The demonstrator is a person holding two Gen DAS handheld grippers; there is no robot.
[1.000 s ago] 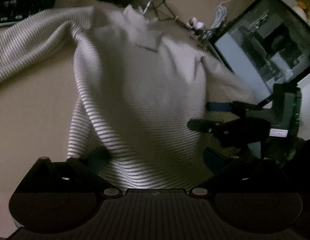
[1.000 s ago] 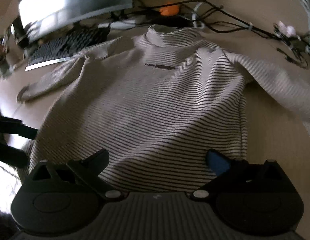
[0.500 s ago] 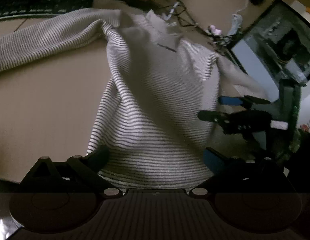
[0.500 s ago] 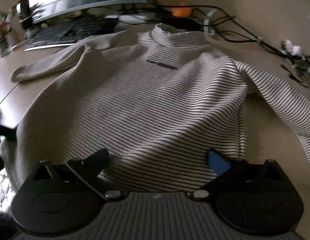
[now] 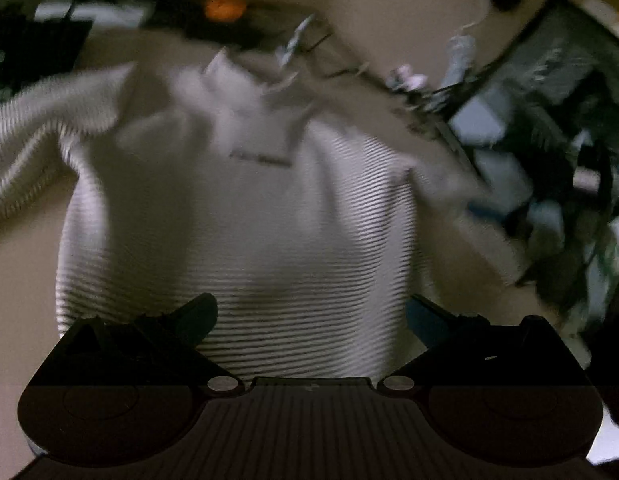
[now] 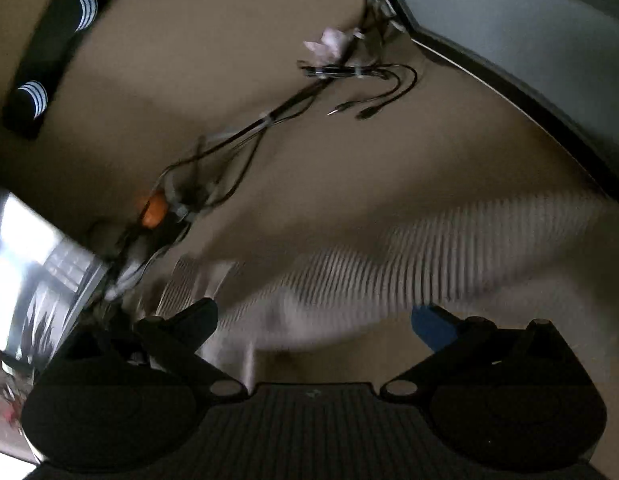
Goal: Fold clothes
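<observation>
Both my left gripper and right gripper hold their fingers apart, gripping nothing. Below them the sweater lies spread on the table. Cables, a monitor and a keyboard crowd its far edge.

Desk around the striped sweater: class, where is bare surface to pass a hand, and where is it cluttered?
Bare desk lies left of the striped sweater, below its spread sleeve. Another open patch sits between the cables and the other sleeve. It is crowded behind the collar, around the orange object, and along the monitor.
</observation>
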